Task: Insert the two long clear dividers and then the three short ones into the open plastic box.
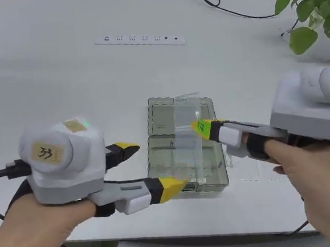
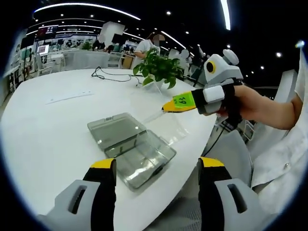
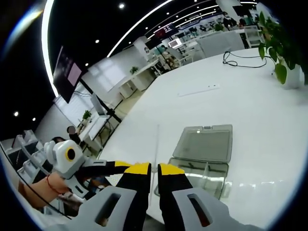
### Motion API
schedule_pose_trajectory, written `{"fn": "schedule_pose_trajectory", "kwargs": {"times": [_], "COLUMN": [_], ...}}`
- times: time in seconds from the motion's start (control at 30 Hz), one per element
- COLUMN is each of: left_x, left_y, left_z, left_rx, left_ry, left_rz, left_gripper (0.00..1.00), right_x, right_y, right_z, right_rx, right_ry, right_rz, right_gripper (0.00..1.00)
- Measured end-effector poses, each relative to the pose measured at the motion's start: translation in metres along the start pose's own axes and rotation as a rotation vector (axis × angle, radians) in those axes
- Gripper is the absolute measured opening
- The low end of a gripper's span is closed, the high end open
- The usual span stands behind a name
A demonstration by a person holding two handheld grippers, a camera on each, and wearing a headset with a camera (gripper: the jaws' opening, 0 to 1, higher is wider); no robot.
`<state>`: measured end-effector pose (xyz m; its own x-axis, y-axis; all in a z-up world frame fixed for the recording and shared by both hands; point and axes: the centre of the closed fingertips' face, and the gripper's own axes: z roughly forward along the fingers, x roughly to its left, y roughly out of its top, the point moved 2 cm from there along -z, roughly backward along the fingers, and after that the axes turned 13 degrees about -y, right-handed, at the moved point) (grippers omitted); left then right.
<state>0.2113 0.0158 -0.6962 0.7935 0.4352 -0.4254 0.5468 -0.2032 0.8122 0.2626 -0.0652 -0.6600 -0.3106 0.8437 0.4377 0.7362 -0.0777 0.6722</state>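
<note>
Hanging over the open plastic box (image 1: 159, 178), 1 clear divider (image 1: 188, 136) is pinched edge-on between the almost closed jaws of the right gripper (image 1: 202, 126). The box lies on the white table (image 1: 66, 97) with its lid (image 1: 161, 115) folded flat behind it. The left gripper (image 1: 156, 165) sits at the box's near left corner, its 2 jaws spread wide and holding nothing. Farther back are a power strip (image 1: 140, 39) and a potted plant (image 1: 310, 9).
</note>
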Motion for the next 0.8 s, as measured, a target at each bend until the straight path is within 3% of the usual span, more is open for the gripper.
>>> {"fn": "schedule_pose_trajectory", "kwargs": {"times": [0.2,0.5,0.8], "left_x": [0.007,0.017,0.023], "left_y": [-0.012,-0.023,-0.032], "left_z": [-0.008,-0.016,-0.018], "left_rx": [0.042,0.07,0.102], "left_ry": [-0.023,-0.07,-0.129], "left_rz": [0.073,0.13,0.164], "left_gripper": [0.84,1.0,1.0], "right_x": [-0.003,-0.012,-0.03], "right_y": [-0.001,-0.003,-0.02], "right_z": [0.011,0.025,0.04], "right_rx": [0.059,0.143,0.266], "right_ry": [-0.037,-0.138,-0.218], "right_rz": [0.011,0.04,0.095], "right_gripper": [0.06,0.06,0.06]}}
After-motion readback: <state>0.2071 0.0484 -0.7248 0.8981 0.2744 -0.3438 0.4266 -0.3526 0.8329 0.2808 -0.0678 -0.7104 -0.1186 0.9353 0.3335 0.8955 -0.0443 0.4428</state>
